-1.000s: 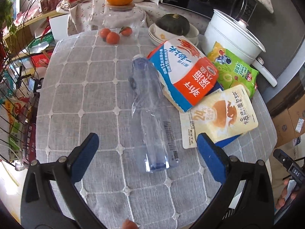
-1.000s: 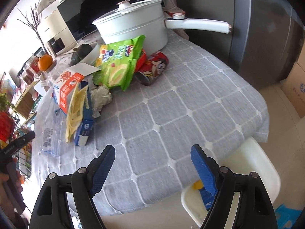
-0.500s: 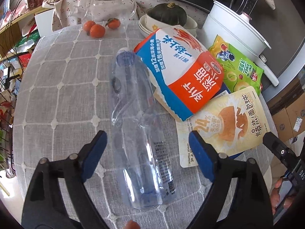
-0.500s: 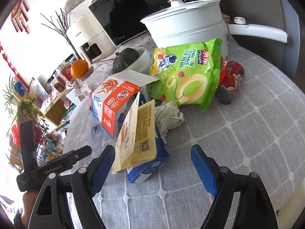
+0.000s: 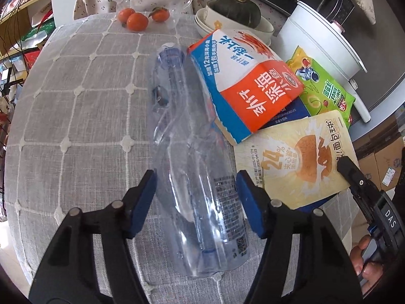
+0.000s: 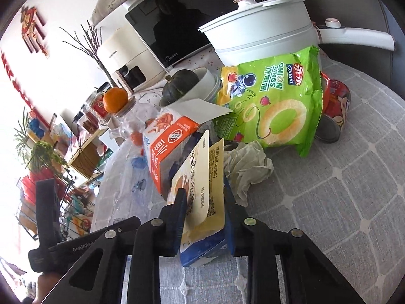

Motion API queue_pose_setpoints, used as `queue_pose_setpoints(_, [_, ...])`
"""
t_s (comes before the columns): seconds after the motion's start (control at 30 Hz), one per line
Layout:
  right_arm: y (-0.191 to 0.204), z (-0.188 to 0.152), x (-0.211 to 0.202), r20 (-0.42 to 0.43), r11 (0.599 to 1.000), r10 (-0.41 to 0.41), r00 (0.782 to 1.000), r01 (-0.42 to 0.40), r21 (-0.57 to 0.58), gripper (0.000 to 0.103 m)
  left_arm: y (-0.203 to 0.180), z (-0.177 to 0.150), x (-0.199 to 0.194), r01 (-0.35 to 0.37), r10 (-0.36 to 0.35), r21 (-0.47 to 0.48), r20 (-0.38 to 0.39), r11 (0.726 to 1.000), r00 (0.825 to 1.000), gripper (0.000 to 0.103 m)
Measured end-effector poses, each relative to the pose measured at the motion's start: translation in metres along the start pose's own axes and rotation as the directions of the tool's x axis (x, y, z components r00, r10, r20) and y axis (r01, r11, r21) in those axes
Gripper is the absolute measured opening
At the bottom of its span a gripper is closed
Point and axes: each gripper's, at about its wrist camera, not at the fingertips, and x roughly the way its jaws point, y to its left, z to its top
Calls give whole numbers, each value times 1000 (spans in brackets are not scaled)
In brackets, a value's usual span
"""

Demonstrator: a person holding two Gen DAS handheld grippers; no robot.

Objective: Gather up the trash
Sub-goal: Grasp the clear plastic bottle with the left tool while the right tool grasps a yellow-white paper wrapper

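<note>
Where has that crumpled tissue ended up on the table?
In the right wrist view, the crumpled tissue lies on the grey tablecloth, just below the green onion rings bag and right of the yellow snack pouch.

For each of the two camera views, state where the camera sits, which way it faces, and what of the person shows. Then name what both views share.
Left wrist: sits on the left gripper, looking steeply down at the clear bottle between its closing jaws; fingers show at right.
Right wrist: sits on the right gripper, facing across the table, jaws closing on the yellow pouch; a hand shows lower left.
Shared: orange carton, green snack bag, white pot.
</note>
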Motion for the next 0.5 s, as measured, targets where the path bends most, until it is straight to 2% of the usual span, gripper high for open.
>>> queue_pose_setpoints(0.03, [1,0,-1,2,1000,6,1000,-6,-7,15,1,-1,1,5,-5,-5,-4,1000,1000,66])
queue_pose_setpoints(0.13, [6,0,-7,12,1000,22,1000,-22,-17,10,5,-4,3,33,-34,-44,-27,999,999,64])
queue_pose_setpoints(0.3, [16,2,-22,12,998,47,999,-46,-53,8,7,-7,-5,8,-8,-25,-12,1000,1000,62])
queue_pose_setpoints(0.5, [15,6,-51,23,996,59,998,-57,-72,7,21,-10,-28,43,-42,-79,14,996,999,61])
